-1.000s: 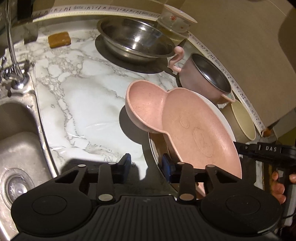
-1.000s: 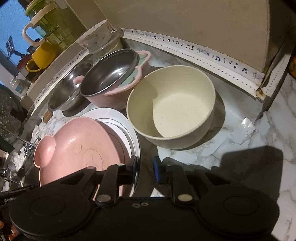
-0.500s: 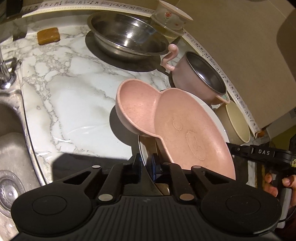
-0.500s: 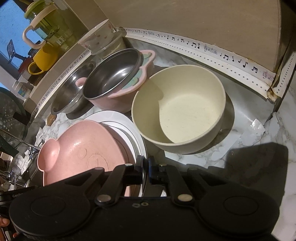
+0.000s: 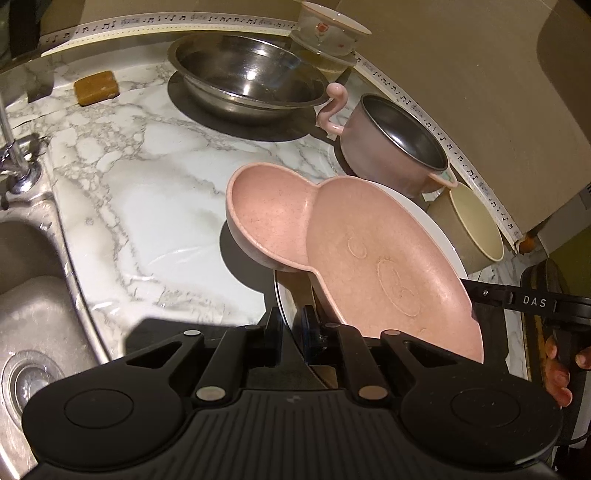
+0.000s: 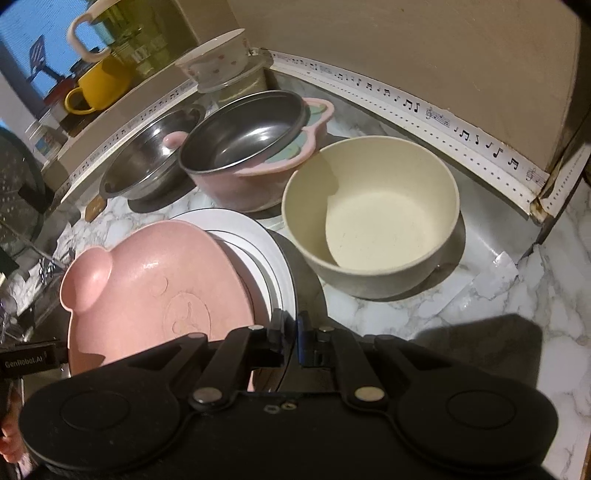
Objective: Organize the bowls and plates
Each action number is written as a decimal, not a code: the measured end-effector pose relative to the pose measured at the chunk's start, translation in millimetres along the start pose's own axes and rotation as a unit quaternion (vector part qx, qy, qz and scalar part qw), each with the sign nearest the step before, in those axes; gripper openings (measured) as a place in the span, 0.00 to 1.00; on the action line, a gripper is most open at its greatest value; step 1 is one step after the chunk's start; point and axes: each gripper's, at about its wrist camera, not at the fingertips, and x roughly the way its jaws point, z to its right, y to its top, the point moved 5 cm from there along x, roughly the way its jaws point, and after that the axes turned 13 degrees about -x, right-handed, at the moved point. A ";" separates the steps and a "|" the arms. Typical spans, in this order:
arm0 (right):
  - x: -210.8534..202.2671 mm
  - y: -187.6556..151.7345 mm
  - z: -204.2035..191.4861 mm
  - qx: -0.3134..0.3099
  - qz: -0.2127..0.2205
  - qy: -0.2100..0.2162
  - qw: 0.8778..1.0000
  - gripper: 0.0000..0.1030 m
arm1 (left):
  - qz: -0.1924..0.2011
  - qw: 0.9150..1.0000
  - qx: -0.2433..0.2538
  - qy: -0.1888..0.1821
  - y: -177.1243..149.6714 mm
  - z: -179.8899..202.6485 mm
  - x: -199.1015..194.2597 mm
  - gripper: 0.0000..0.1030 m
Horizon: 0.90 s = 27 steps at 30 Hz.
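A pink bear-shaped plate (image 5: 388, 266) (image 6: 147, 295) lies on a white plate (image 5: 436, 229) (image 6: 258, 236) on the marble counter. My left gripper (image 5: 291, 325) is shut on the white plate's near rim, which runs up between its pads. From the opposite side my right gripper (image 6: 291, 332) is shut on the same plate's rim; its black body also shows in the left wrist view. The pink plate's ear hangs over the white plate's far edge. Just behind stand a cream bowl (image 6: 373, 214) (image 5: 476, 225) and a pink pot with a steel inside (image 6: 251, 147) (image 5: 395, 147).
A wide steel bowl (image 5: 243, 77) (image 6: 147, 166) and a flowered glass cup (image 5: 325, 33) stand at the back wall. The sink (image 5: 29, 295) and tap (image 5: 14, 162) lie left, with a brown soap bar (image 5: 96, 87) beyond. A yellow mug (image 6: 99, 85) sits on the ledge.
Both grippers went from open beside the white plate's rim to shut on it. The plates and bowls stayed where they were.
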 end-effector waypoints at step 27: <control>-53.1 -59.9 -51.7 -0.030 -0.005 0.009 0.999 0.07 | -0.002 0.999 0.034 0.003 -58.5 -22.7 -58.8 0.09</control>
